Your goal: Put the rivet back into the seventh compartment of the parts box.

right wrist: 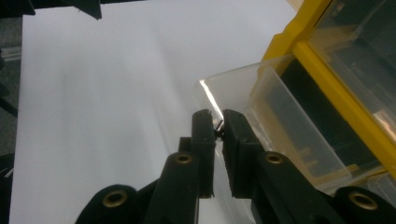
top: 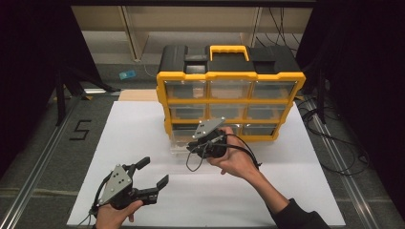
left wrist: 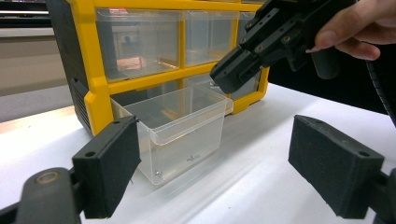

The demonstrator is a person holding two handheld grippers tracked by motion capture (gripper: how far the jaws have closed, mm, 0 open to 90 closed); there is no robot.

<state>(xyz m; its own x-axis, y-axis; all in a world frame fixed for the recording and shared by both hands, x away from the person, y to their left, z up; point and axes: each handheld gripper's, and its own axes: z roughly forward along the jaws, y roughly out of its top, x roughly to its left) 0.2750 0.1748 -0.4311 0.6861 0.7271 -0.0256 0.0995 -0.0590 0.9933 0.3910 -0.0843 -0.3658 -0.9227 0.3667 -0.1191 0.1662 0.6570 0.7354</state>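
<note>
The white table (top: 143,143) spreads widest, its left half and its near strip bare; its left edge runs along a grey floor rail and its near edge cuts across just ahead of the person's forearms. Toward the back stands the yellow-framed organizer (top: 229,95), black on top with a yellow handle, three rows of clear drawers facing the person. Its right side stands close to the table's right edge, while on its left a broad band of white lies open.

From the bottom left bay of that frame a clear drawer (left wrist: 180,130) is pulled out and rests on the table, its rear still at the mouth of the bay; its front lip and left wall stand free, with open white sheet before it and to its left.

The left tongs (top: 153,172) rest low near the front left of the table, released, the black pads spread wide with nothing between them, well apart from the drawer.

The right tongs (right wrist: 218,128) hang above the drawer's front lip, clenched on a small dark screw (right wrist: 217,125) pinched at the very tips. In the left gripper view they sit just above and behind the drawer's open top.
</note>
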